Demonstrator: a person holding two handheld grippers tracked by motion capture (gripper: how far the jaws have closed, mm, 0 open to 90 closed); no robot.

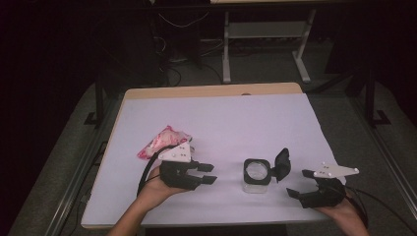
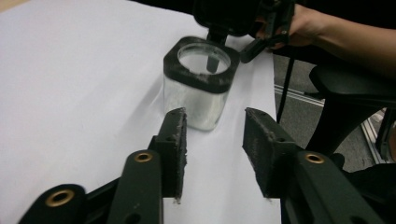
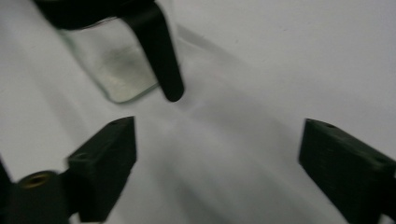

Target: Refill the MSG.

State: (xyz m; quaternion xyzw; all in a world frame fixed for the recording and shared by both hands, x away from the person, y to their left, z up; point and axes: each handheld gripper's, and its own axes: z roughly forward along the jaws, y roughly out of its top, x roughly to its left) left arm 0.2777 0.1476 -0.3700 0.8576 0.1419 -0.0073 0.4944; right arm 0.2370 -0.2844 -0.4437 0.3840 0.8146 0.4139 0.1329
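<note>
Table (image 1: 147, 206), white-covered, bare at centre for working; clear jar (image 1: 256, 175), lid flipped open toward 3 o'clock, between both grippers; pink packet (image 1: 160, 142) parked at 10 o'clock; left gripper (image 1: 206, 173), right gripper (image 1: 301, 183): jaws apart, empty, aimed at jar

No writing, label or number can be read on anything here
</note>
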